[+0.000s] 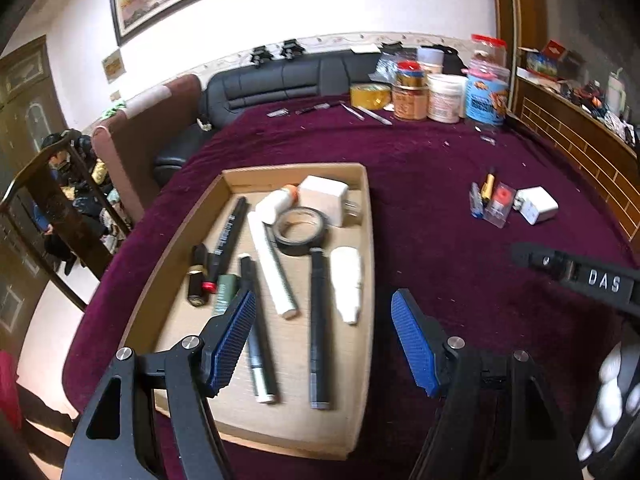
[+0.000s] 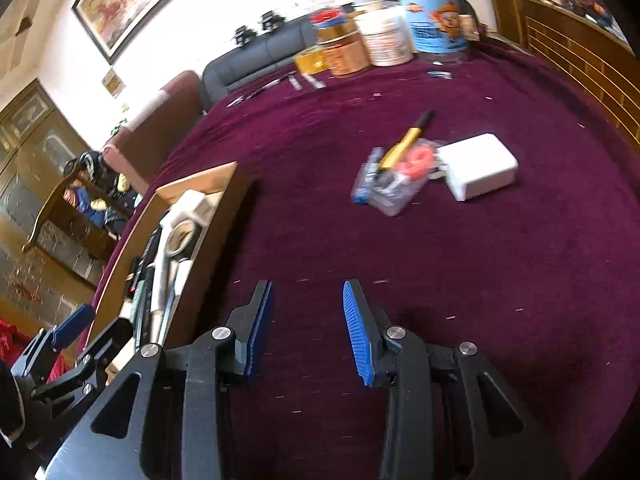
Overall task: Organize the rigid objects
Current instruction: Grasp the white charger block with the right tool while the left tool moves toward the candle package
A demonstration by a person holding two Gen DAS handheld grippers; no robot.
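A shallow cardboard box (image 1: 366, 240) lies on the purple cloth. It holds several black pens, a black tape roll (image 1: 300, 230), a white charger (image 1: 326, 200), a small white bottle and a white tube. My left gripper (image 1: 324, 340) hovers open over the box's near end, nothing between its pads. To the right on the cloth lie a second white charger (image 2: 476, 166), a yellow pen (image 2: 404, 142) and a clear case (image 2: 396, 190) with a red part inside. My right gripper (image 2: 308, 330) is open and empty above bare cloth, just right of the box (image 2: 216, 216).
Jars, tubs and a yellow tape roll (image 1: 370, 96) crowd the far edge, with small tools lying beside them. A wooden panel (image 1: 580, 148) borders the right side. A dark sofa (image 1: 280, 80) and a chair (image 1: 52, 208) stand beyond the left edge.
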